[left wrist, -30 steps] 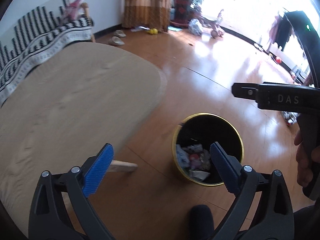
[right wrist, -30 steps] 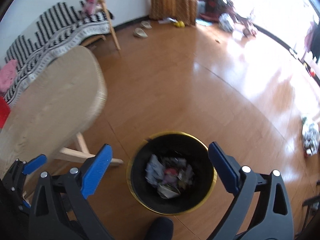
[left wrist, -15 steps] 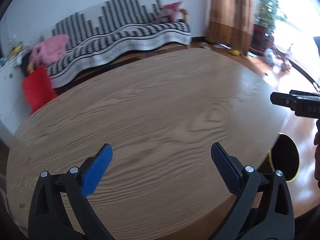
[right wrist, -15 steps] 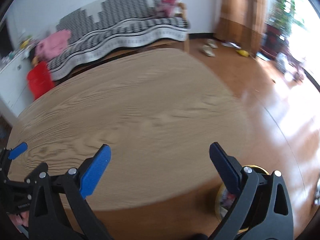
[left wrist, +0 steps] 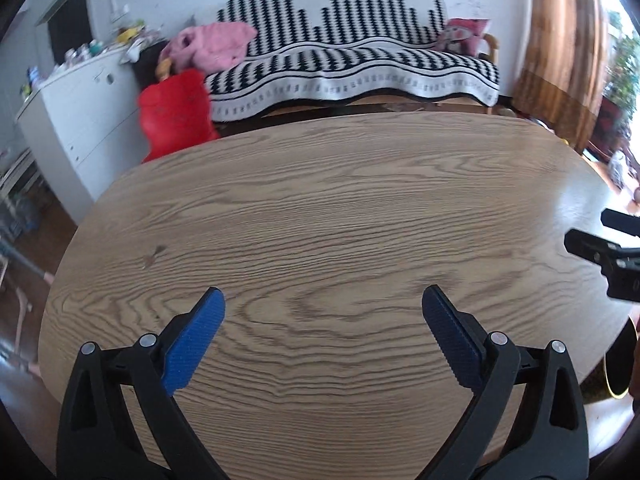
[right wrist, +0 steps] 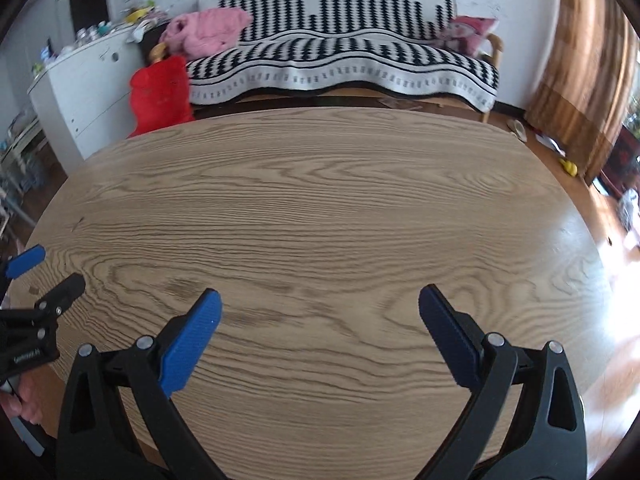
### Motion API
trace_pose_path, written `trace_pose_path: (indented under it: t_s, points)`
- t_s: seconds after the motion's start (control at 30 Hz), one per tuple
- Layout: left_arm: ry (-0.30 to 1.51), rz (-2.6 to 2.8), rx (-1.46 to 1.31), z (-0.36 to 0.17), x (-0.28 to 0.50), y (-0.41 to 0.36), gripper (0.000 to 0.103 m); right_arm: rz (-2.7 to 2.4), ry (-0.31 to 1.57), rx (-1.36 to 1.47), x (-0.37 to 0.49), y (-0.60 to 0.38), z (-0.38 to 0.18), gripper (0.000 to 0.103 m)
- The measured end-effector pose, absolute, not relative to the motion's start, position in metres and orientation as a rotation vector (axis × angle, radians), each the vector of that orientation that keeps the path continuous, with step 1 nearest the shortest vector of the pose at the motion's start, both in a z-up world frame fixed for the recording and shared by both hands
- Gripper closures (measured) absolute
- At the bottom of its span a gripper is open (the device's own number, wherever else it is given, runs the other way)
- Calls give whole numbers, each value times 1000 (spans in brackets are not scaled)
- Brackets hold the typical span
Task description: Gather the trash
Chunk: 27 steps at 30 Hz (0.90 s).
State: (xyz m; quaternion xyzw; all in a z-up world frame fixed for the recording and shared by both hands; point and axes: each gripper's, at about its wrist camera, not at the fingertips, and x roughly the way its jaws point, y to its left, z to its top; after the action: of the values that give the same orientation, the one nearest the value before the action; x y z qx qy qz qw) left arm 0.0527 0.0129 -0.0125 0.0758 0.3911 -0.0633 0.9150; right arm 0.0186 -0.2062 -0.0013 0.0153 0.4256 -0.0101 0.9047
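Left gripper [left wrist: 323,334] and right gripper [right wrist: 320,332] — fingers spread wide, empty — above the wooden table [left wrist: 320,220]; its long axis left-right.

Left claw [left wrist: 323,312] spread wide, empty, above the wooden table [left wrist: 320,208]

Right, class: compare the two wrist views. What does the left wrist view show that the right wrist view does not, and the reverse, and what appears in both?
Only the left wrist view shows a sliver of the black, gold-rimmed round bin past the table's right edge, with the open left claw in the foreground. Only the right wrist view shows the small yellow object on the floor by the curtain, behind the open right claw. Both show the oval wooden table, the black-and-white patterned sofa and the red cushion.
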Motion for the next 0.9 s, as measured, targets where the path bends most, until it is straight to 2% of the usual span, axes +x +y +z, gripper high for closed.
trace_pose_path:
  t_s: [0.9]
  points:
    - [798,-119,120,-12,54,14,7,-17,899,35,26,-203,-8,8]
